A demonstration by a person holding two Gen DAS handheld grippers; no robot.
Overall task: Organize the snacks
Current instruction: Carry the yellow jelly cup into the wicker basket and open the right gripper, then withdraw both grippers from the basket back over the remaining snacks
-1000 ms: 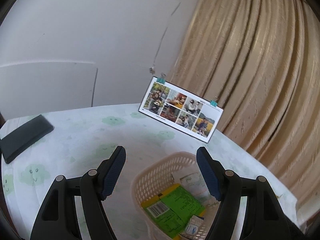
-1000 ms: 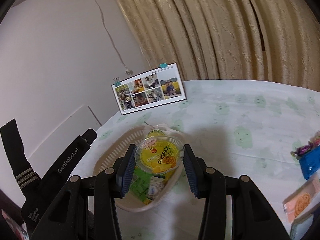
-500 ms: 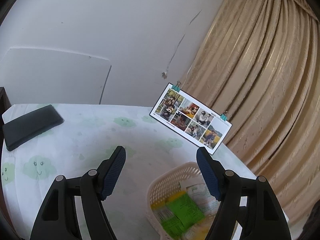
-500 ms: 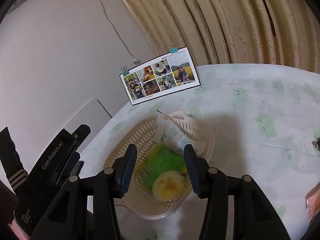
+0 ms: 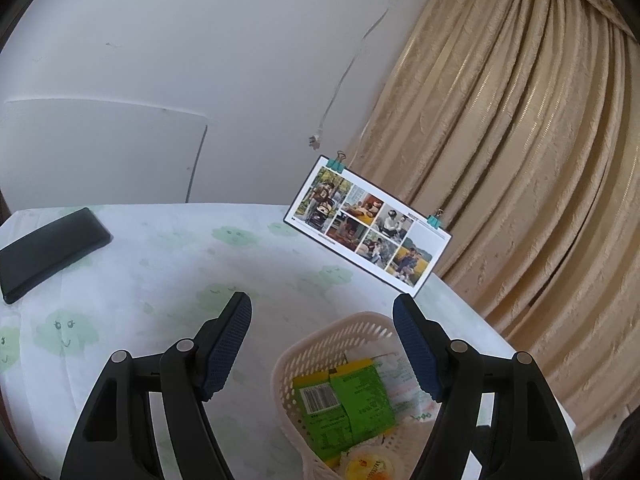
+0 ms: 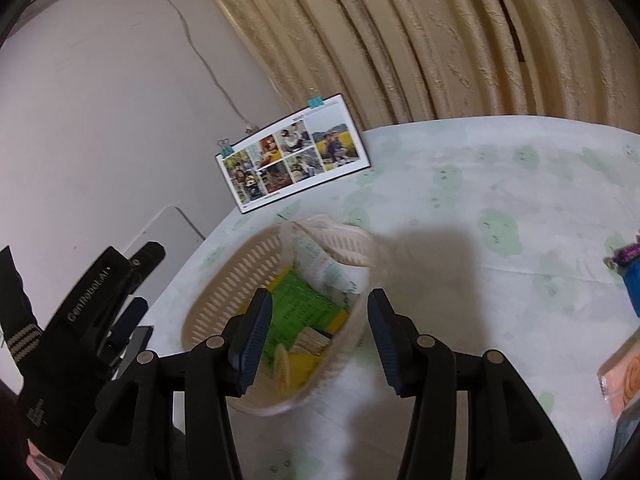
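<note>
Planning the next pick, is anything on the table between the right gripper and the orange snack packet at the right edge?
Nothing visible does. The right gripper hangs open over the basket, and only bare tablecloth lies between it and the orange snack packet.

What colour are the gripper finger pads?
Dark blue, textured pads on black arms, clearest in the left wrist view.
</note>
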